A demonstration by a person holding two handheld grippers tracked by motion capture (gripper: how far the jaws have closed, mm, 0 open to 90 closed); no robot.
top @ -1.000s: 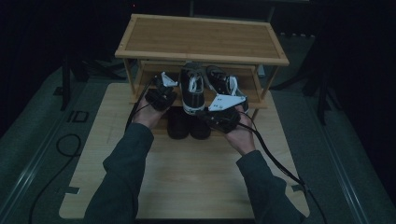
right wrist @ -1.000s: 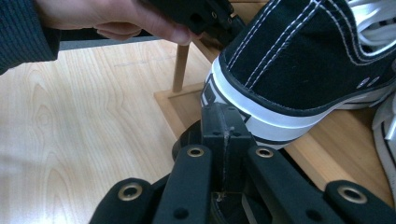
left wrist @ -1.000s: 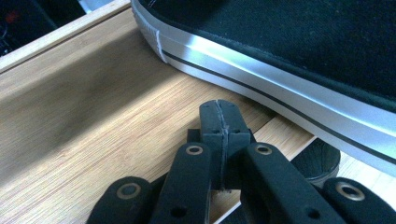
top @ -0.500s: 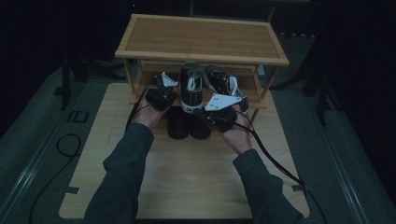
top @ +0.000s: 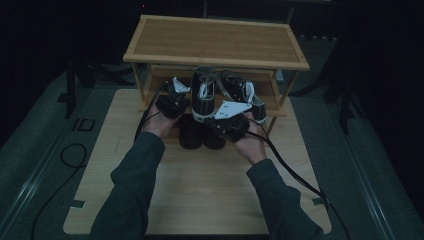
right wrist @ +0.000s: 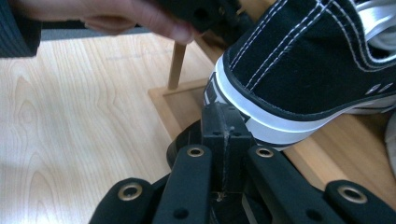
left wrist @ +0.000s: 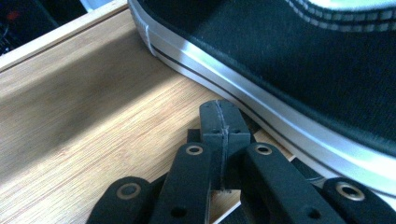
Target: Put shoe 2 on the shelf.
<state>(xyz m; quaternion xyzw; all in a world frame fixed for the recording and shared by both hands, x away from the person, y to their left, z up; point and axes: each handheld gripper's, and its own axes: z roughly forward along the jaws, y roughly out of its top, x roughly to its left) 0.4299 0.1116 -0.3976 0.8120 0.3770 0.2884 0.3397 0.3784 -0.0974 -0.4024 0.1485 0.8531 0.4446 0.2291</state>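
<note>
Shoe (top: 203,95) has slid deeper onto the rack's lower shelf (top: 272,111) since a second ago, left gripper (top: 176,90) and right gripper (top: 226,116) both closed empty against it, placement nearly done.

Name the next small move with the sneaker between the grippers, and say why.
Probably nudge the black sneaker further onto the rack's lower shelf: its heel overhangs the shelf's front edge, and the shut left gripper and right gripper sit at its sole.

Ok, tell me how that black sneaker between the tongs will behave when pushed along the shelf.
The sneaker probably slides rather than rolls, since its flat sole lies along the wooden shelf. Its canvas upper likely dents, while the rubber edge looks firmer. The laces may flop.
</note>
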